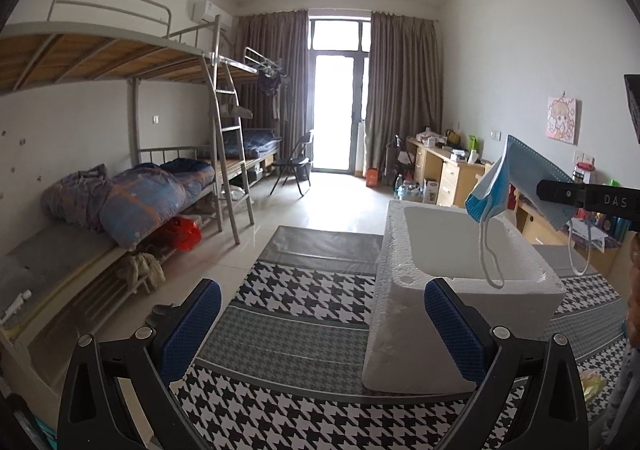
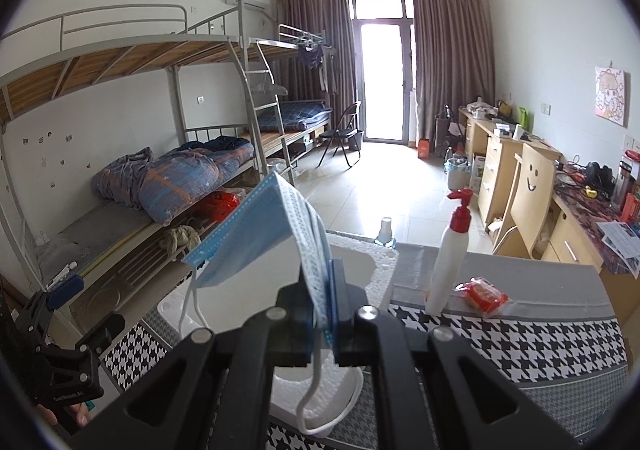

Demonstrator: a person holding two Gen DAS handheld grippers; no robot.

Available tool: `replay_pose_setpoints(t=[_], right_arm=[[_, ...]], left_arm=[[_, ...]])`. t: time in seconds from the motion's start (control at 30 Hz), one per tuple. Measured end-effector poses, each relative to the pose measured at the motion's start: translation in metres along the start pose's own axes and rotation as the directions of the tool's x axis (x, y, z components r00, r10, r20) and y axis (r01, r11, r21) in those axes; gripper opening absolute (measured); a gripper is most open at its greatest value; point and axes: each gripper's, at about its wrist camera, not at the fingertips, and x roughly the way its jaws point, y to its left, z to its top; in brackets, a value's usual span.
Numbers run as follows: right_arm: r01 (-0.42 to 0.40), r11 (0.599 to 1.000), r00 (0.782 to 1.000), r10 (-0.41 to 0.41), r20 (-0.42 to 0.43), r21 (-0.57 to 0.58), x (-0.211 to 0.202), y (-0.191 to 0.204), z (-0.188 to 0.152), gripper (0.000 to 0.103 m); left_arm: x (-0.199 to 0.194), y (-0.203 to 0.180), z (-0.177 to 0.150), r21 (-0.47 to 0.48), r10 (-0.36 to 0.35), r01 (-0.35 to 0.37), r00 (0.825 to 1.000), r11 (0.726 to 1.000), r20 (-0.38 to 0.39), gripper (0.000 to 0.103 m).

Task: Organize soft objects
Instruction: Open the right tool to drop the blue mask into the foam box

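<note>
My right gripper is shut on a blue face mask. It holds the mask in the air above the open white foam box. The mask's white ear loops hang down toward the box. In the left wrist view the mask hangs from the right gripper's fingers over the foam box. My left gripper is open and empty, low over the houndstooth cloth, with its right finger beside the box's near left corner.
The table wears a black-and-white houndstooth cloth. A white pump bottle, a red packet and a small bottle stand right of the box. Bunk beds line the left wall, desks the right.
</note>
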Motion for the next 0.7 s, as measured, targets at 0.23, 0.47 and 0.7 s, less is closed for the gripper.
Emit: replay_pose_setpoints(t=[0.23,0.47,0.7], right_arm=[[-0.016,1.0,0.999,0.015,-0.05,-0.015,0.015,0.005,0.002,0.009],[-0.036,0.999,0.993,0.035,-0.115,-0.011,0.037,0.007,0.0,0.009],[-0.029,0.999,0.985,0.024,-0.173,-0.025,0.052,0.012,-0.005,0.012]], left_arm=[[-0.004,0.007,-0.003,-0.028,0.036,-0.036,0.999,0.999,0.014,0.102],[-0.007,0.007,-0.005,-0.036,0.044,-0.043,0.999,0.998,0.016,0.102],[-0.008,0.01,-0.006,-0.046,0.047,-0.046,0.999,0.998,0.009,0.102]])
